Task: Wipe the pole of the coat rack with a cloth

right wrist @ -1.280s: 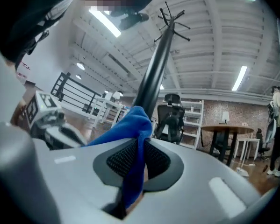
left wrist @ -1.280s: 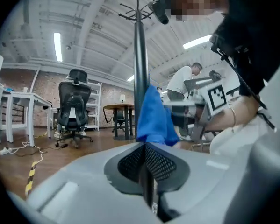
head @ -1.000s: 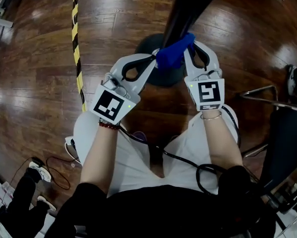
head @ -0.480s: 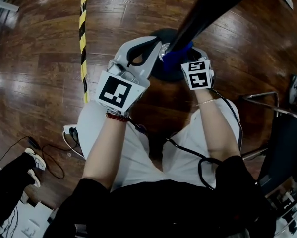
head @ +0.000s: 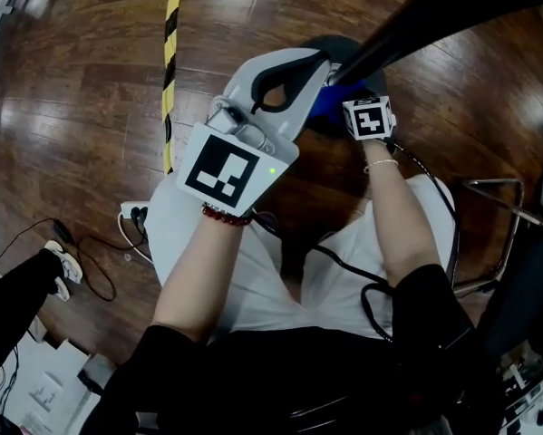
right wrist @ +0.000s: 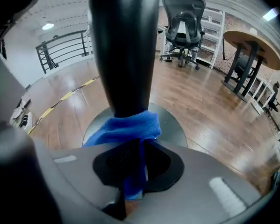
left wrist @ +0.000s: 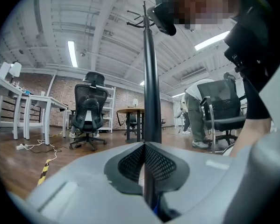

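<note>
The coat rack's black pole (right wrist: 123, 55) rises from a round dark base (right wrist: 170, 125) on the wooden floor. A blue cloth (right wrist: 125, 127) is wrapped round the pole low down, just above the base. My right gripper (right wrist: 142, 146) is shut on the cloth's hanging end. In the head view its marker cube (head: 369, 120) sits beside the cloth (head: 327, 109). My left gripper (head: 324, 60) is held higher, its tips against the pole (head: 416, 21). In the left gripper view its jaws (left wrist: 144, 146) are closed to a slit with a sliver of blue deep between them.
Yellow-black tape (head: 169, 62) runs along the floor at the left. Cables and a power strip (head: 130, 216) lie near the person's legs. A metal chair frame (head: 489, 234) stands at the right. Office chairs (left wrist: 89, 106), a round table (left wrist: 132, 111) and a standing person (left wrist: 193, 111) are farther off.
The right gripper has slid the cloth down the pole toward the base. The left gripper has come up closer to the head camera.
</note>
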Action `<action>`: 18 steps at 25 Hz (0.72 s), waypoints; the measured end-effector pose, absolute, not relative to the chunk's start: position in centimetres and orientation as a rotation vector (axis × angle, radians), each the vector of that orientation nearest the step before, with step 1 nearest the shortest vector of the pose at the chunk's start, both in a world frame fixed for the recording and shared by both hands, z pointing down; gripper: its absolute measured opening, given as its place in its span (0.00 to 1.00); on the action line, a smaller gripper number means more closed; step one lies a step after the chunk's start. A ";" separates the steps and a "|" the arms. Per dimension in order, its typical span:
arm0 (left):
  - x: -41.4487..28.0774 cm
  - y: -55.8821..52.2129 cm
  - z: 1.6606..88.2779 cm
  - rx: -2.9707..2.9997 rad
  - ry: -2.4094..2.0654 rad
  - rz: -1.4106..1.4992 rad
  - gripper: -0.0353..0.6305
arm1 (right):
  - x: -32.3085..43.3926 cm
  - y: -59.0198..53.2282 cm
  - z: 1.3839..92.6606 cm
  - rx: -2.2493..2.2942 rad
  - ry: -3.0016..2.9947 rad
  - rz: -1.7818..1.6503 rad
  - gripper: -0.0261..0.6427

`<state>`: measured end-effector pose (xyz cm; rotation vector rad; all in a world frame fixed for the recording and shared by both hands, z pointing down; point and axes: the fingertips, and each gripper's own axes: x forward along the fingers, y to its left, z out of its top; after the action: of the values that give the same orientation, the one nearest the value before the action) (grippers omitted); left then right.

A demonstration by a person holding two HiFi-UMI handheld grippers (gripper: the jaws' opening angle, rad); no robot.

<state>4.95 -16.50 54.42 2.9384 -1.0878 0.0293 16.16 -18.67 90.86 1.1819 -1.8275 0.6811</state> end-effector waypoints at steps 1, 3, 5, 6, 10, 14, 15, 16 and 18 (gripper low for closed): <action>4.8 -16.4 54.2 2.932 -1.091 0.019 0.06 | 15.9 -18.3 91.4 1.153 -1.820 0.708 0.10; 4.6 -16.2 54.1 2.939 -1.088 0.028 0.06 | 15.1 -17.9 92.1 1.094 -1.846 0.750 0.10; 5.0 -15.7 54.4 2.968 -1.068 0.065 0.06 | 14.0 -17.1 93.0 1.028 -1.887 0.770 0.10; 5.3 -15.4 54.7 2.983 -1.054 0.088 0.06 | 13.4 -16.7 93.4 1.000 -1.904 0.762 0.10; 5.4 -15.0 54.9 2.986 -1.034 0.112 0.06 | 13.6 -17.4 93.9 1.077 -1.873 0.814 0.10; 5.2 -14.6 54.9 3.014 -1.004 0.109 0.06 | 14.9 -18.1 94.0 1.259 -1.805 0.949 0.10; 5.0 -14.6 55.0 2.992 -1.005 0.089 0.06 | 15.2 -18.1 94.1 1.281 -1.792 0.972 0.10; 4.8 -14.7 55.0 2.959 -1.010 0.057 0.06 | 15.6 -18.2 94.2 1.296 -1.778 0.984 0.10; 4.4 -14.9 54.7 2.905 -1.025 -0.006 0.06 | 16.5 -18.5 94.3 1.315 -1.755 0.972 0.10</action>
<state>4.43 -14.87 54.73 2.9054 -1.0251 -0.0059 16.48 -18.49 94.29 1.3153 -1.7552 0.9723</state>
